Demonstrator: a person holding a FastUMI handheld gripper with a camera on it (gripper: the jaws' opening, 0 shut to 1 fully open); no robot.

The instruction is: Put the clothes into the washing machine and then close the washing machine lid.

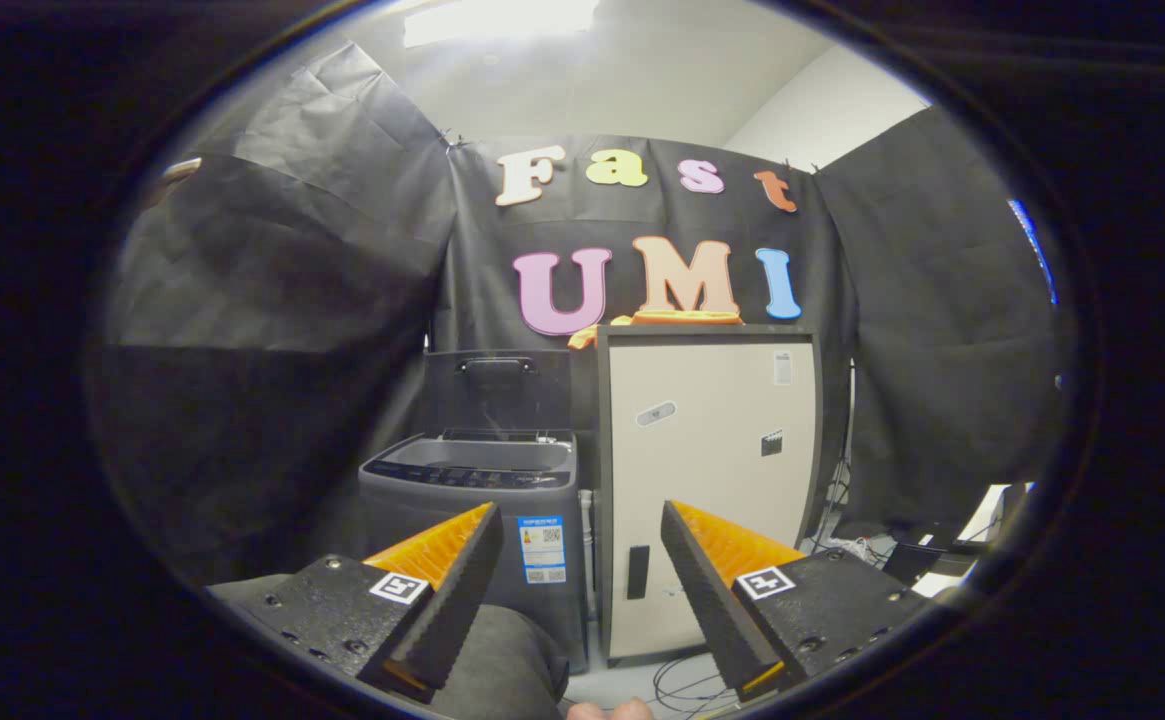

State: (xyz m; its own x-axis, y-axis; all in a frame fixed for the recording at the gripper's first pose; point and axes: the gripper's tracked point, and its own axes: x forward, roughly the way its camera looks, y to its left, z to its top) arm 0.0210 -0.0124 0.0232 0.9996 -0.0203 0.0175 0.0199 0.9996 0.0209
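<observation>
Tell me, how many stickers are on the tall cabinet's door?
3 on the cabinet door: one sticker near its top corner, one farther left below it, one dark lower down. Gripper open, holding nothing.

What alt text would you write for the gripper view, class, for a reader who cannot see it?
The hand-held gripper is open and holds nothing, its fingers spread wide. Beyond them a grey washing machine stands with its lid raised, beside a tall beige cabinet with orange clothes on top.
</observation>
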